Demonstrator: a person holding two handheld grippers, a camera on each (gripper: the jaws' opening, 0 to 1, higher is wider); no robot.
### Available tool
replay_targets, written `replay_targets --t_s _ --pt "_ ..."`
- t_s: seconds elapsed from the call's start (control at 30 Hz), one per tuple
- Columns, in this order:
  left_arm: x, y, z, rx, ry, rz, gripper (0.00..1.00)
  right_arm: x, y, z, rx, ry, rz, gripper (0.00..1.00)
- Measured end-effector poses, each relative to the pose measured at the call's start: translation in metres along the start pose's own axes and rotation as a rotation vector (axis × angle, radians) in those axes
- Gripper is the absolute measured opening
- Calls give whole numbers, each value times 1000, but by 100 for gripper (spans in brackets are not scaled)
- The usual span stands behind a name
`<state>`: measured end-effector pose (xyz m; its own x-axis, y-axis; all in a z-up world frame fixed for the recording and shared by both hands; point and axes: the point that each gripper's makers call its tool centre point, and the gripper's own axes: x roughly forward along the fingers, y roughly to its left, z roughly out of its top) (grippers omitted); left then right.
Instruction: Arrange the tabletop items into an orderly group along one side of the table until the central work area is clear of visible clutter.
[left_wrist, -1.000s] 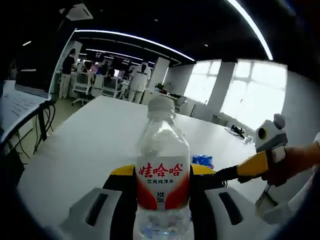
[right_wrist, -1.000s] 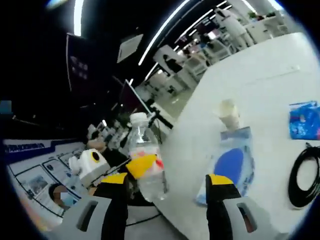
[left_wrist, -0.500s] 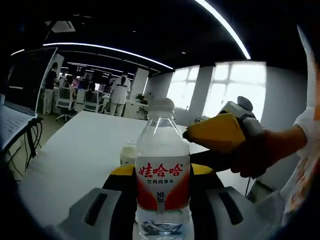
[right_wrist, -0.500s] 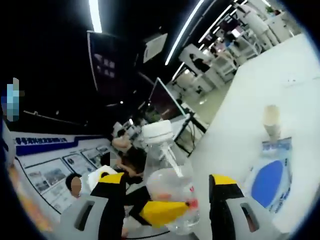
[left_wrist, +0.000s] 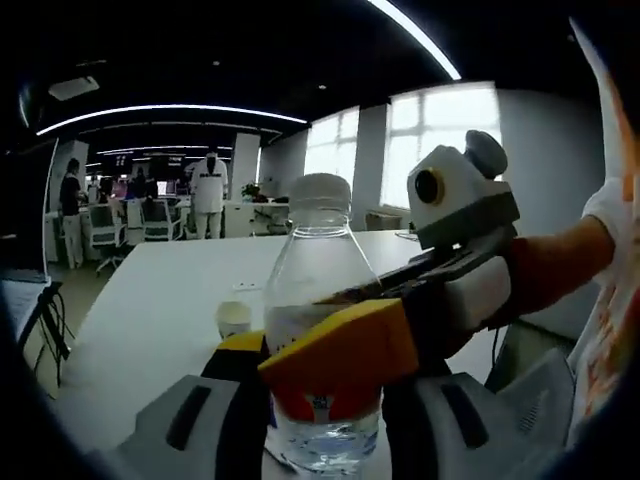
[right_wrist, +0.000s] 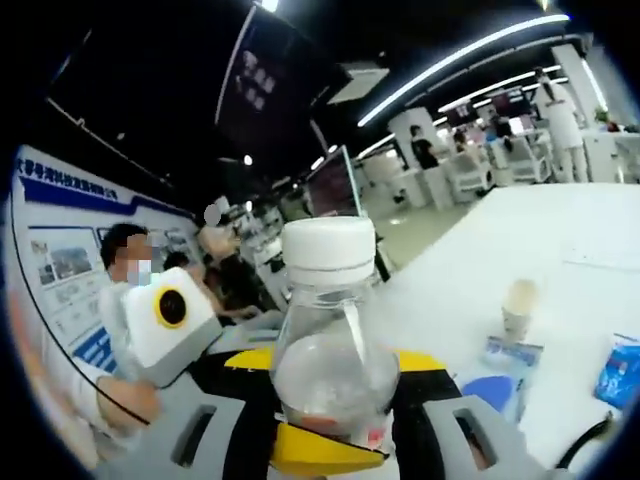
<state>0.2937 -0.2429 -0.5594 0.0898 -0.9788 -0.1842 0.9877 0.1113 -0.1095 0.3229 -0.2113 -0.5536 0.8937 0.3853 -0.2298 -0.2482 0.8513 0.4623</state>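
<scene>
A clear water bottle with a white cap and red label stands upright between the jaws of my left gripper, which is shut on its lower body. My right gripper reaches in from the right, one yellow-tipped jaw lying across the front of the label. In the right gripper view the same bottle stands between the jaws of my right gripper, and both jaws touch its sides. My left gripper shows just below, a yellow jaw under the bottle.
The white table stretches away behind the bottle with a small paper cup on it. The right gripper view shows that cup, a blue pouch, a blue packet and a black cable. People stand far behind.
My right gripper has swung around the bottle, and its jaws have narrowed onto its sides. The left gripper keeps holding the bottle; both views turned with the hands.
</scene>
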Motion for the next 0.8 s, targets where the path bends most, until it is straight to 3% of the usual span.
replay_targets --t_s 0.13,0.23,0.33,0.4,0.47,0.5,0.57,0.67,0.73,0.8 --pt "0 -4 6 -17 -33 -34 42 -7 -3 5 48 -42 17 42" --pt "-9 0 9 -36 -56 -25 44 -15 -12 15 94 -86 18 41" --pt "-24 6 12 -76 -63 -18 48 -21 -18 21 89 -104 9 41" --pt "-35 20 15 -98 -47 17 47 -25 -23 24 41 -107 -13 41" --pt "-42 32 30 -143 -65 34 44 -27 -26 23 -14 -94 -31 41" --pt "-42 34 47 -171 -114 27 44 -26 -26 21 -41 -85 -37 41" --pt "-37 29 70 -199 -149 -9 47 -25 -24 19 -58 -77 -41 41" --pt "-23 22 85 -198 -145 0 60 -20 -19 13 -81 -65 -50 42" --pt "-10 13 86 -152 -122 8 68 -18 -16 8 -118 -51 -61 42" --pt "2 5 79 -123 -67 14 65 -17 -12 4 -154 -35 -57 42"
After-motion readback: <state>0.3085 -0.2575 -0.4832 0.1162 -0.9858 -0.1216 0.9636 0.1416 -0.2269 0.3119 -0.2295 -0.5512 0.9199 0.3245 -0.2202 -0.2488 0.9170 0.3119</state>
